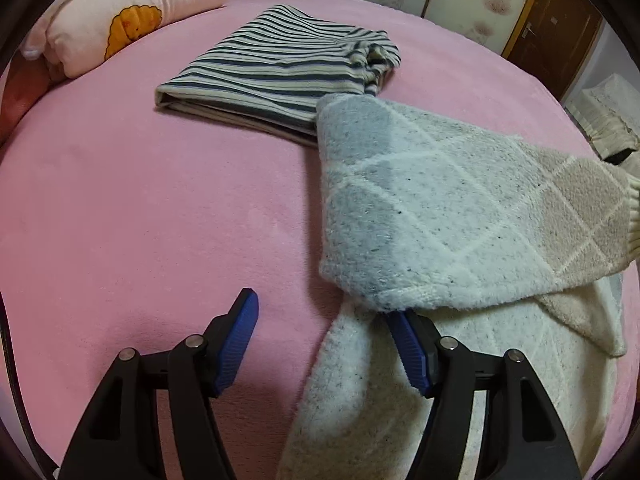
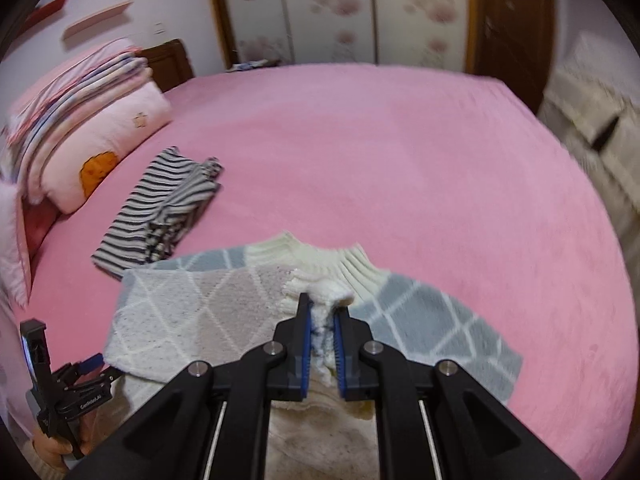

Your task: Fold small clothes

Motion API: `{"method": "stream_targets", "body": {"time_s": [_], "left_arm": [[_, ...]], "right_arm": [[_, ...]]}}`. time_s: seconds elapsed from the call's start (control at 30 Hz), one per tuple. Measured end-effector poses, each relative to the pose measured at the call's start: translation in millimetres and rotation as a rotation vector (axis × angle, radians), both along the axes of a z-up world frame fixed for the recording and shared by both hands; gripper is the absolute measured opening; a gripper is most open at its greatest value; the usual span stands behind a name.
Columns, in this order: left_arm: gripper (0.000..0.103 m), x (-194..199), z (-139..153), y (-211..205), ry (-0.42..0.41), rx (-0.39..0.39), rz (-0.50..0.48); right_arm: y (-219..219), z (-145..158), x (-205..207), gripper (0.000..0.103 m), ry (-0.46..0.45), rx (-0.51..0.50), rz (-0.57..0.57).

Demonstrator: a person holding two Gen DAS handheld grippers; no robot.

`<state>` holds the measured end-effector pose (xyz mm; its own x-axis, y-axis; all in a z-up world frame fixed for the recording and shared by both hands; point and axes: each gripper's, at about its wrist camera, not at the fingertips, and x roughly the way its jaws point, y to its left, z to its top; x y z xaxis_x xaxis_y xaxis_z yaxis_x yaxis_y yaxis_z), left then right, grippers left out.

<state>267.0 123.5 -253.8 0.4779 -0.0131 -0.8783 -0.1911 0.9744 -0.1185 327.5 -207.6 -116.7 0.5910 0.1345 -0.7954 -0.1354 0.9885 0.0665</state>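
Note:
A fluffy diamond-patterned sweater [image 1: 440, 208] in grey-blue, beige and cream lies on the pink bed [image 1: 140, 220], with one sleeve laid across its body. My left gripper [image 1: 320, 312] stands open at the sweater's left edge. Its right fingertip is hidden under the sleeve fold, and only bedsheet lies between the pads. In the right wrist view my right gripper [image 2: 322, 308] is shut on a white fuzzy cuff of the sweater [image 2: 200, 312], held just in front of the ribbed collar [image 2: 332, 260]. The left gripper [image 2: 105, 368] shows at the lower left, held by a hand.
A folded striped garment [image 1: 276, 68] [image 2: 160, 208] lies just beyond the sweater. A pink pillow [image 2: 112, 132] and stacked bedding [image 2: 80, 84] sit at the left. Flowered wardrobe doors [image 2: 340, 8] stand behind the bed, and cloth-covered furniture [image 2: 592, 120] stands at the right.

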Motion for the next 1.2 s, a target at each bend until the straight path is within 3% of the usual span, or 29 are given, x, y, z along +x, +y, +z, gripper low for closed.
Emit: {"method": "stream_targets", "body": {"time_s": [0.1,0.27,0.33,0.4,0.53,0.63,0.8,1.0,1.2], "left_arm": [[0.065,1,-2,2,-0.002,0.036,0.027],[0.021,-8,-2,8,-0.016,-0.055,0.057],[0.016,-13,0,3,-0.030,-0.041,0.063],[0.016,-18,2,2,-0.042,-0.025,0.080],[0.019,-19,-4,11,-0.027,-0.066,0.102],[0.020,-21,-5,16,-0.028,-0.093,0.108],[0.021,-20,-7,16,-0.021,-0.098,0.112],[0.022,-21,-8,20,-0.011,-0.124,0.126],[0.022,-17,-7,21,0.004,-0.121,0.123]], "right_arm": [[-12,-20,6,0.009,0.043,-0.001,-0.043],[-33,-55,15,0.009,0.140,0.050,-0.118],[-43,-71,16,0.009,0.184,0.070,-0.145],[-51,-84,17,0.010,0.217,0.091,-0.168],[-74,-105,18,0.022,0.295,0.184,-0.232],[-92,-101,11,0.025,0.302,0.269,-0.256],[-107,-93,-6,0.033,0.291,0.272,-0.238],[-98,-109,-14,0.033,0.322,0.290,-0.186],[-82,-101,-21,0.011,0.277,0.188,-0.157]]}}
